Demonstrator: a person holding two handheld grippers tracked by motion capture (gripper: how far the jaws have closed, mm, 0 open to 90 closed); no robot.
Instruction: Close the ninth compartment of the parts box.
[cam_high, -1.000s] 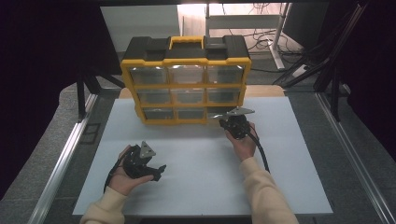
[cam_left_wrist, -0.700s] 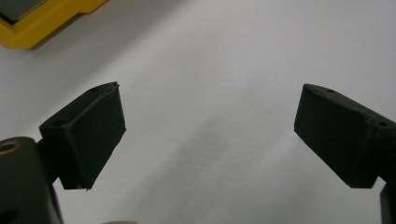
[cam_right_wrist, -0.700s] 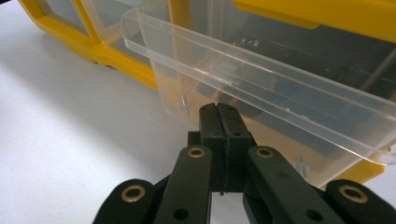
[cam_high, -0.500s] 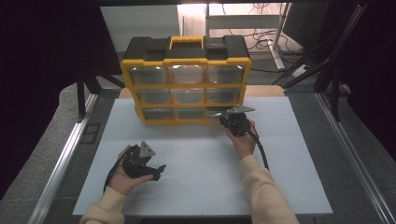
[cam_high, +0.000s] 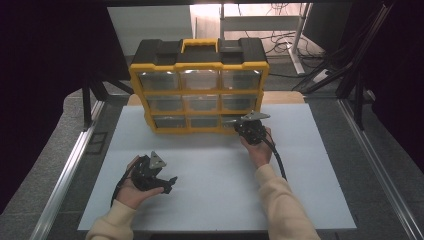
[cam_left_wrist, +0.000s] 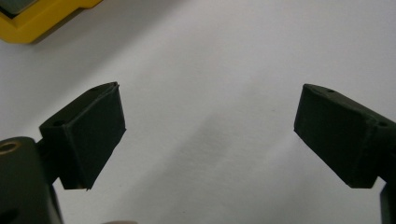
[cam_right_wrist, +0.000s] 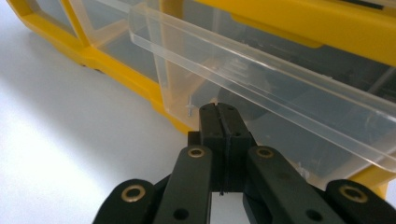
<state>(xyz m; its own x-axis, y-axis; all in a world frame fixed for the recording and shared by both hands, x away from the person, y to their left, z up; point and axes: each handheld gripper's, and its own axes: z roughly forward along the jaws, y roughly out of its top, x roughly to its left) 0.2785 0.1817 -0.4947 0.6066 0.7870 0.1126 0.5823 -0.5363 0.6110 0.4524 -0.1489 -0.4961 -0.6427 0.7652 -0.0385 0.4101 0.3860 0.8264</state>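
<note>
While resting low at the near left of the white table (cam_high: 210, 190), left gripper (cam_high: 169, 183) lying in an upturned hand, jaws spread wide over bare surface, nothing between them. Farther out, right gripper (cam_high: 231, 121) pressed up to the bottom right drawer (cam_right_wrist: 261, 84) of the yellow organiser (cam_high: 200, 87), jaws closed flat together, tips touching the clear drawer front. Whether anything is pinched, impossible to tell. Drawer pulled slightly out.

left tongs (cam_left_wrist: 205, 135): jaws wide apart, nothing between | below: white table (cam_left_wrist: 224, 56) | top-left corner: yellow organizer (cam_left_wrist: 32, 21)
</note>
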